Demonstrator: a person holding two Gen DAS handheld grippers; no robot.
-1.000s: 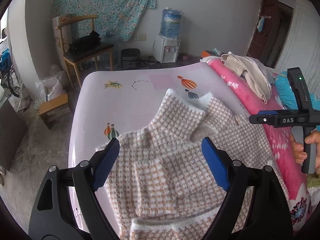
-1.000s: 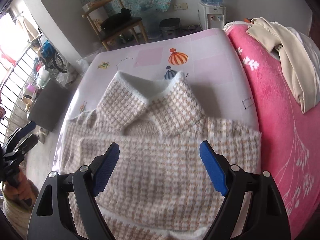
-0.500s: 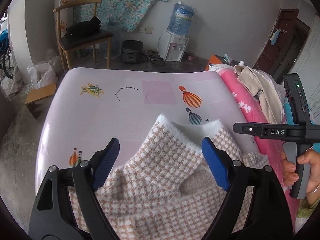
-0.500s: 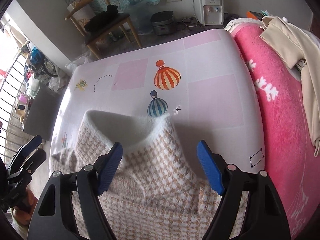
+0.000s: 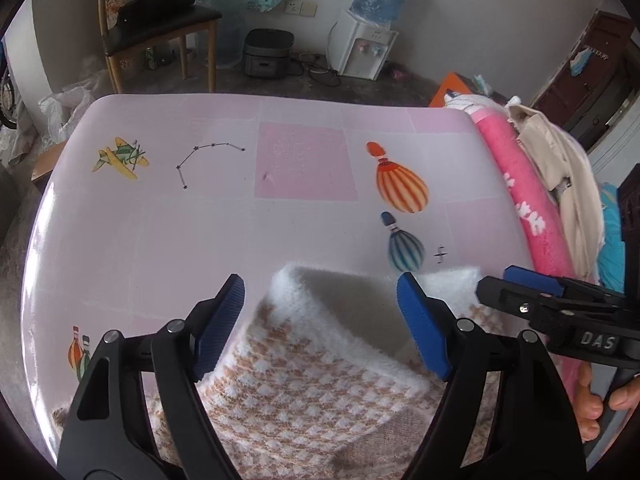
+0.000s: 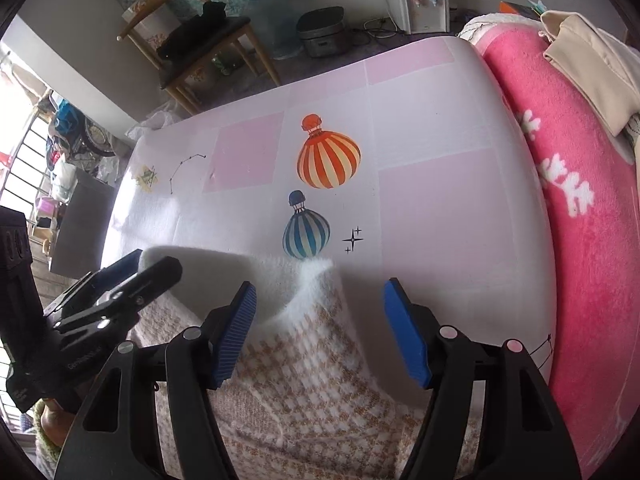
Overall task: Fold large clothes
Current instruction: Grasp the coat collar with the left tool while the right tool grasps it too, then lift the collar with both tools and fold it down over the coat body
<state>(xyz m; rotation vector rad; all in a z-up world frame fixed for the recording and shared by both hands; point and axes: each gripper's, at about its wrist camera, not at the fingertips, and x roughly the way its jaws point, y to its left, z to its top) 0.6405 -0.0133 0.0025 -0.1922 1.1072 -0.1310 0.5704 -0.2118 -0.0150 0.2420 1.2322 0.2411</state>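
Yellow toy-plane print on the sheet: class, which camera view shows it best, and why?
The left wrist view: the yellow plane print is large and sharp. In the right wrist view it is small and blurred, far left.

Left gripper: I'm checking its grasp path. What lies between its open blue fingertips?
In the left wrist view, the sweater's white fuzzy collar lies between the left gripper's open fingertips, untouched by either.
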